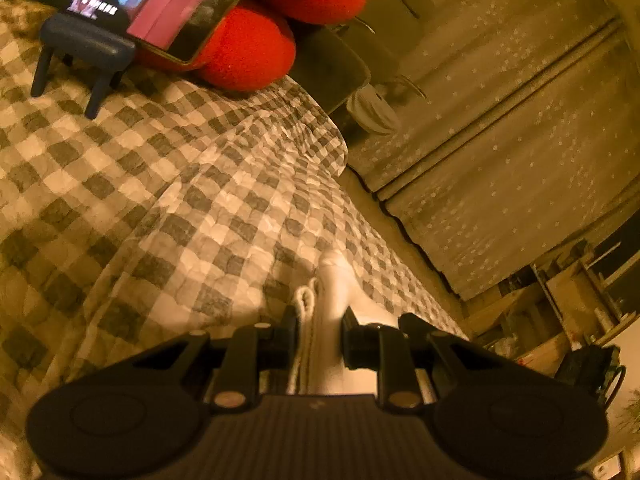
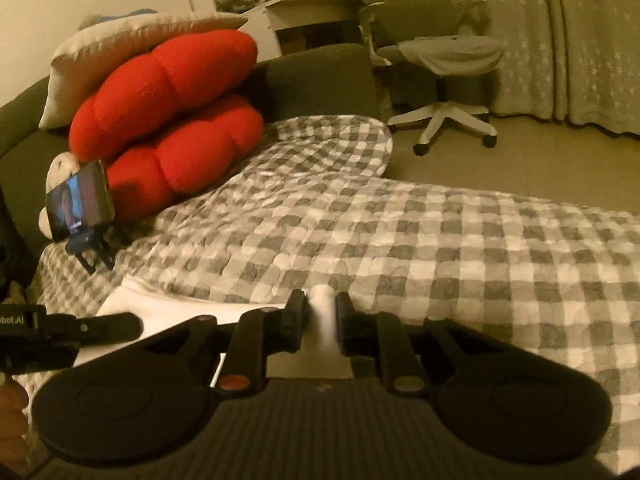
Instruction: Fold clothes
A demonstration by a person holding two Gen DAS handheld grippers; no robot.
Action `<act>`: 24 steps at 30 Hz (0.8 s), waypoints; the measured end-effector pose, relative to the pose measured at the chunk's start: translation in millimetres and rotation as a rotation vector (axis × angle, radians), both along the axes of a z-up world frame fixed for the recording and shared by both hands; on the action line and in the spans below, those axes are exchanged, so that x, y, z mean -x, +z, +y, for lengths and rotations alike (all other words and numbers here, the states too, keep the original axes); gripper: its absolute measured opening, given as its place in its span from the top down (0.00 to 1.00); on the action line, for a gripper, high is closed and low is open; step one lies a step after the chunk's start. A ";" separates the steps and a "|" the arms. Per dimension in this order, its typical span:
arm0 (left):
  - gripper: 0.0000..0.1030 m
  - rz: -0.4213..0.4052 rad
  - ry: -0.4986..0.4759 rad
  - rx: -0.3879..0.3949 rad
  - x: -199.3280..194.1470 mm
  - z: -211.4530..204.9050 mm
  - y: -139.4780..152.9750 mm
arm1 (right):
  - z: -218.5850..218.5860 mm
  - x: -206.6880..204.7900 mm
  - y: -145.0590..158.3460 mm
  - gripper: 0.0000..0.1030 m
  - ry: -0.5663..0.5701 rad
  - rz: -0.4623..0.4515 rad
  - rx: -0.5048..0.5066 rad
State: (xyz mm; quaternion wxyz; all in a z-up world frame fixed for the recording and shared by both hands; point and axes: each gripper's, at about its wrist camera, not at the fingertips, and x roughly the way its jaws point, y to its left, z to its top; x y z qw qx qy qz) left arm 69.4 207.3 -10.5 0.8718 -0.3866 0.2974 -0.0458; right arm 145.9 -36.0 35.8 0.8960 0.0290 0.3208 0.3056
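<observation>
Between both tools' pinching fingers, left tool (image 1: 319, 336) and right tool (image 2: 320, 322), white garment (image 2: 160, 308).

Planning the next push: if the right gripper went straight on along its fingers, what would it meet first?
The right gripper, shut on the white garment, points low across the bed. It would probably meet the checkered quilt first; depth is unclear in the fisheye view.
</observation>
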 end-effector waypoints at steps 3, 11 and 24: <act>0.79 0.000 0.001 0.001 0.2 -0.4 0.3 | -5.0 -0.5 1.4 0.79 -0.019 0.010 -0.004; 0.79 0.010 0.005 0.002 0.0 0.0 0.2 | -10.1 2.6 8.5 0.79 -0.100 0.035 0.018; 0.78 0.022 0.012 0.009 1.2 1.6 0.4 | -12.0 32.2 23.0 0.76 -0.077 -0.002 0.085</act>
